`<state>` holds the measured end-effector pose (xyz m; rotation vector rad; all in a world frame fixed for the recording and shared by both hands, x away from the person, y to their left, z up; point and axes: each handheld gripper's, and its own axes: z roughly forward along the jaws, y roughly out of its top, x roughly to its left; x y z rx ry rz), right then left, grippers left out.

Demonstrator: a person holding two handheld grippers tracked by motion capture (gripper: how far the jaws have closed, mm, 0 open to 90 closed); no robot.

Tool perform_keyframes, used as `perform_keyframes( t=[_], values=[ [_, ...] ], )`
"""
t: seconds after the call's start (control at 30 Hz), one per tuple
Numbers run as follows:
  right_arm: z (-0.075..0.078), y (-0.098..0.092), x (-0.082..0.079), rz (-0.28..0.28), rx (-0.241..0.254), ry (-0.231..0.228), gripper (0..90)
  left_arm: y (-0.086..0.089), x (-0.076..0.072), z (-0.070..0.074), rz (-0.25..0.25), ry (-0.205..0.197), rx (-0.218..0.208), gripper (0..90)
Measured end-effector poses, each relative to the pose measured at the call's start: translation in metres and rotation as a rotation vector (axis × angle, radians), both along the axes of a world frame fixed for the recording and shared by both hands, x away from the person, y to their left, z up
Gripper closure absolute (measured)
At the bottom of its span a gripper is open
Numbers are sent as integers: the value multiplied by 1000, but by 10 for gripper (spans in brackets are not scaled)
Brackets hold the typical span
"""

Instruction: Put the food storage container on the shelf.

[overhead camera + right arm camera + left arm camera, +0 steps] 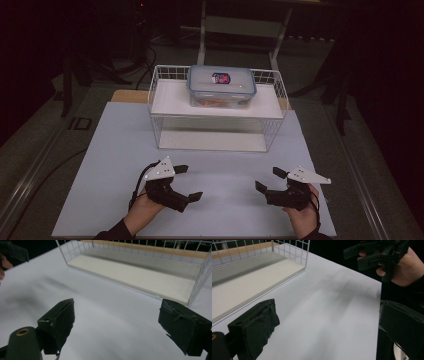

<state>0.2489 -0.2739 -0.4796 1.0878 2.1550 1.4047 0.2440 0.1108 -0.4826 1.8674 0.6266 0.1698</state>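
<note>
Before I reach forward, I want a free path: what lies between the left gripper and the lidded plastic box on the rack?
In the high view, bare white tabletop, then the wire rack's front edge, separate the left gripper from the box.

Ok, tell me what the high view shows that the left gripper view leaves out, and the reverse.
High view alone: the lidded clear container on the wire rack's upper shelf, with both open grippers, left and right, held above the white tabletop. Left gripper view alone: the rack's lower shelf board seen close and low, between that gripper's own spread jaws. Shared: the wire rack, the tabletop and the right gripper.
</note>
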Motion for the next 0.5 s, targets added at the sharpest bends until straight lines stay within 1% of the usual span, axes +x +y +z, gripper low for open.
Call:
perform_keyframes(
  t=[0.03, 0.1, 0.17, 0.23, 0.3, 0.37, 0.4, 0.43, 0.5],
  values=[
    [-2, -1, -1, -4, -12, -2, 134, 2, 0, -5, 6, -1, -7, 14],
    [-8, -2, -3, -3, -22, 3, 137, 2, 0, -10, 13, -3, 5, 14],
    [-12, -2, -2, -2, -47, 1, 138, 1, -1, -14, 12, -15, 8, 14],
    [-14, -2, -1, -5, -58, -6, 141, -1, 0, -18, 13, -25, 29, 14],
    [-16, -2, 1, -1, -54, 6, 153, -2, 1, -23, 20, -38, 40, 14],
    [-18, -3, 3, 3, -67, 17, 155, -2, 2, -26, 23, -23, 44, 14],
    [-18, -3, 3, 6, -57, 18, 155, -2, 3, -27, 22, -19, 46, 14],
    [-18, -4, 4, 9, -48, 19, 155, -1, 3, -28, 23, -18, 50, 15],
    [-18, -4, 4, 6, -56, 18, 153, -1, 4, -29, 29, -23, 54, 14]
  ],
)
